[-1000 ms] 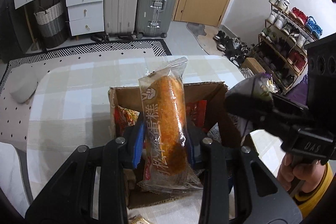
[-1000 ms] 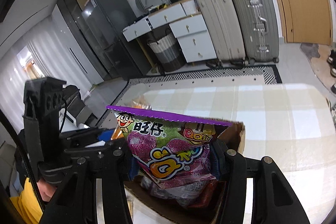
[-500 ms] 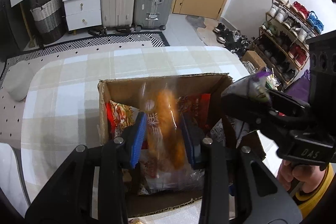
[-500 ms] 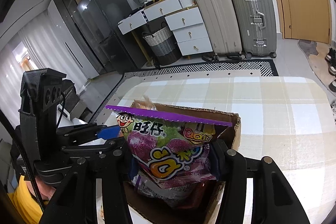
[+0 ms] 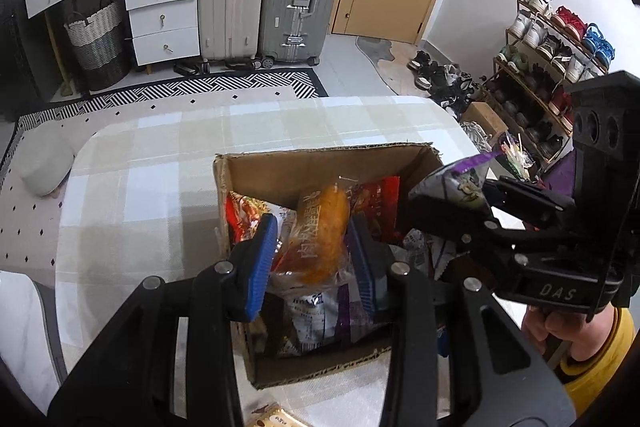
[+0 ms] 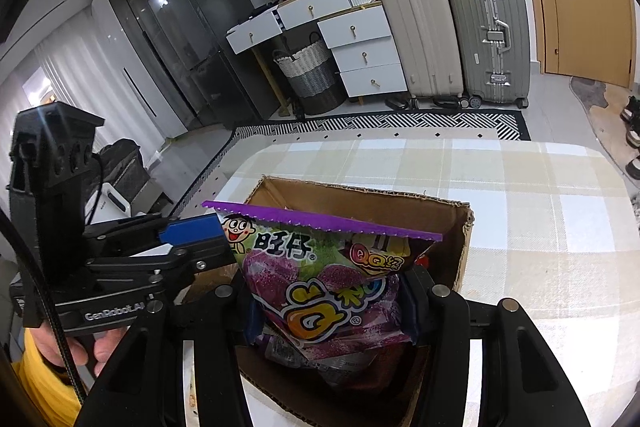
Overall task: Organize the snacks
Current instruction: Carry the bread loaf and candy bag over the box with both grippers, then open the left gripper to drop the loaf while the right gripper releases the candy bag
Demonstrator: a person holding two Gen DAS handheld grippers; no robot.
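Blue rubber pads on the left gripper are standing either side of an orange cake in a clear wrapper, which is leaning inside the cardboard box on top of the other packets. Its jaws have just been opening, and the cake is sitting loose between them rather than pinched, so I judge it is being let go. The right gripper is squeezing the lower part of a purple gummy bag and is holding it upright just over the box's open mouth.

Both snacks are looking light and soft. The cake is likely to crush under a hard squeeze, and its film is looking slick, so a gentle hold across the middle of its length seems best. The gummy bag is puffy and crinkly; gripping across its lower body, as now, is giving the pads something to bite, whereas the flat serrated top seal would probably slip.

Counting: two grippers, each in one hand; one box; one cake; one purple bag. Red packets are showing in the box, at least two, along with a white-and-grey one, but the pile is too jumbled for a sure total. One more packet is peeking in at the near edge of the checked tablecloth.
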